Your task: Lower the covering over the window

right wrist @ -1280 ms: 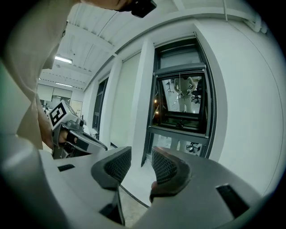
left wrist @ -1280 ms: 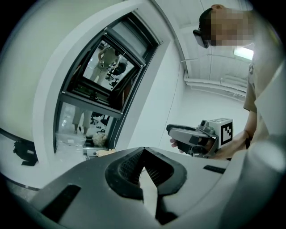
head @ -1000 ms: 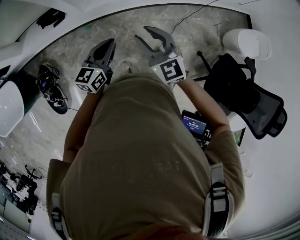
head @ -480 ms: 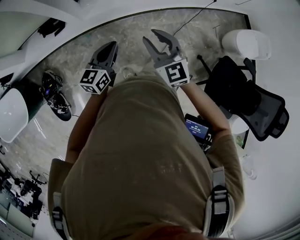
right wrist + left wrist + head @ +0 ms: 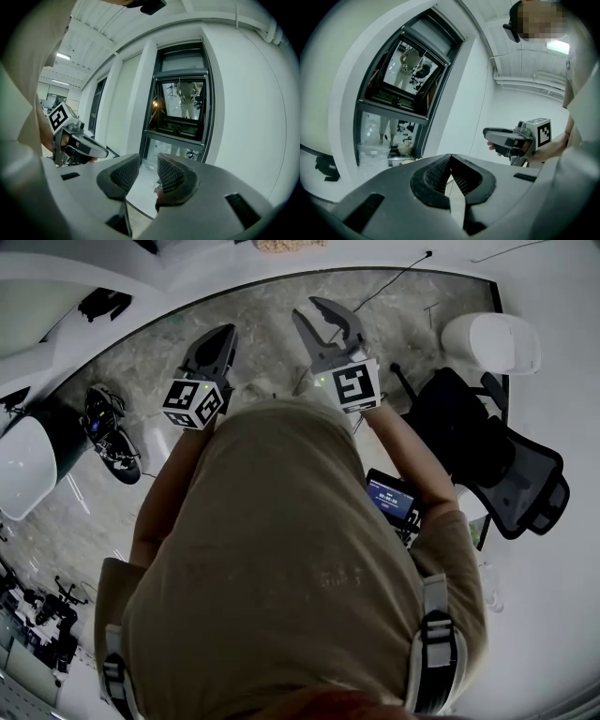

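Dark-grey metal frames a tall window point(image 5: 180, 112) set in a white wall. It lies straight ahead of both tools and well apart from them, and its glass reflects the room. The covering to be lowered cannot be made out for certain. A pale band across the top of the frame may be it, and no cord or pull shows.

The left grey two-jaw gripper point(image 5: 217, 338) has its ribbed pads pressed together with nothing between them. The right grey two-jaw gripper point(image 5: 323, 322) stands partly open and its jaws have just been closing, with only air between them. Both are held out in front of a person in a beige shirt point(image 5: 281, 559), above a speckled grey floor point(image 5: 272, 296). A black mesh office chair point(image 5: 497, 451) stands near the person's right side.

Several things could go wrong from here. With the left tool closed and the right one closing on nothing, neither looks ready to take a cord or bottom rail, so a reach might slip off or knock the glass. The reflections could mislead the aim. The chair might catch the right arm if the person steps in.
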`<act>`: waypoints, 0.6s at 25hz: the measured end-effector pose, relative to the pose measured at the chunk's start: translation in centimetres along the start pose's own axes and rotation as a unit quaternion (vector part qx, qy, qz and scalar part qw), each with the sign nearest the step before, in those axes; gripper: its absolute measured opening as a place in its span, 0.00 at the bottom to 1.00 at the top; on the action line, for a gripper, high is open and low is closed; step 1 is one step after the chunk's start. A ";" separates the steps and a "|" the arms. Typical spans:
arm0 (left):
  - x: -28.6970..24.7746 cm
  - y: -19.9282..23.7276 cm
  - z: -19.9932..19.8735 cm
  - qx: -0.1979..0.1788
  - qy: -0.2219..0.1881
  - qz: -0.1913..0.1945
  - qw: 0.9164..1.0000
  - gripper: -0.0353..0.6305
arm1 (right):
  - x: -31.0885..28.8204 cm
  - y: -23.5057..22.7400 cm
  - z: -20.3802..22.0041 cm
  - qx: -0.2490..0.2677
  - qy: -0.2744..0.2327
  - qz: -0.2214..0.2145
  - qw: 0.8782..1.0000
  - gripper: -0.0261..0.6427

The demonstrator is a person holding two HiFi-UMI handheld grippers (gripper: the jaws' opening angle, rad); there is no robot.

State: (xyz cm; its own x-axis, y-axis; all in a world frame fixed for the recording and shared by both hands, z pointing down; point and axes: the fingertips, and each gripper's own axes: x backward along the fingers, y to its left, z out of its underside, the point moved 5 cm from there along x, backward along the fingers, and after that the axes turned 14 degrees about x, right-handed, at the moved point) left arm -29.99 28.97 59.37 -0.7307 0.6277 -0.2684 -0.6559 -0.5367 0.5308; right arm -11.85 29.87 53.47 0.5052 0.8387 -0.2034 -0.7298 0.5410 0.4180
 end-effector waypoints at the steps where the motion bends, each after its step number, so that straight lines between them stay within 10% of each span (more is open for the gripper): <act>1: -0.1 0.3 -0.1 0.004 0.000 -0.006 1.000 0.08 | -0.2 -0.3 0.2 -0.003 0.001 0.001 1.000 0.23; 15: -1.3 0.5 0.1 0.002 0.011 -0.016 1.000 0.08 | -1.7 -0.8 0.8 0.004 0.006 -0.024 1.000 0.17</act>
State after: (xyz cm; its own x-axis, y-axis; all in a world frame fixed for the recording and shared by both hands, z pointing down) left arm -29.40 27.94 60.05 -0.7136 0.6315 -0.3032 -0.6782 -0.5143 0.5250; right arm -11.76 27.92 54.20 0.5344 0.8125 -0.2331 -0.7012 0.5801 0.4144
